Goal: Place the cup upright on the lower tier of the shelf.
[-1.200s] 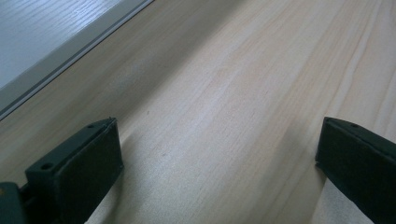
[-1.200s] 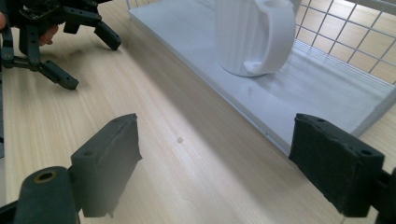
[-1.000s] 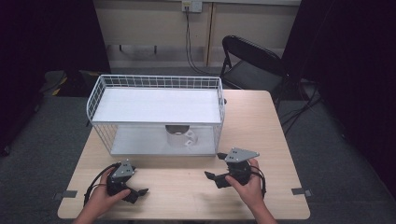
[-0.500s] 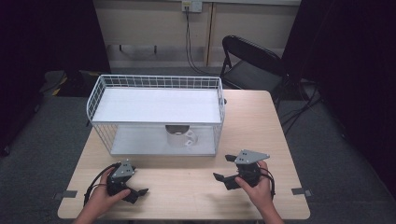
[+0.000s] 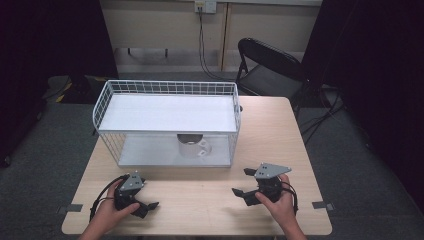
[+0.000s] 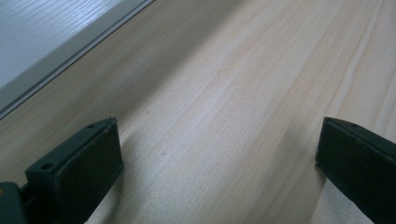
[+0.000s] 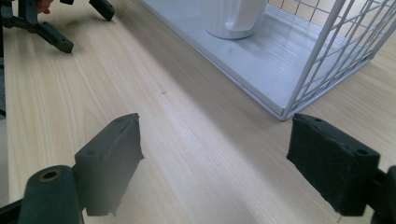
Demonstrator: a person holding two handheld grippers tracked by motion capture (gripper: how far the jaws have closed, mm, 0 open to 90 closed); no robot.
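Wooden table [image 5: 300,135] carries a white wire rack [image 5: 167,122] with two shelves, set toward the far side. White mug [image 5: 192,147] sits on the lower shelf, near its right end. Left gripper [image 5: 142,202] and right gripper [image 5: 244,184] sit near the front edge, well apart, both with jaws spread wide, holding nothing.

My table [image 5: 280,135], pale wood, with one rack on it.
The white wire rack [image 5: 167,125] stands toward the far left corner; a white mug [image 5: 192,148] sits on its lower shelf. The near edge's wood lies bare under my jaws.
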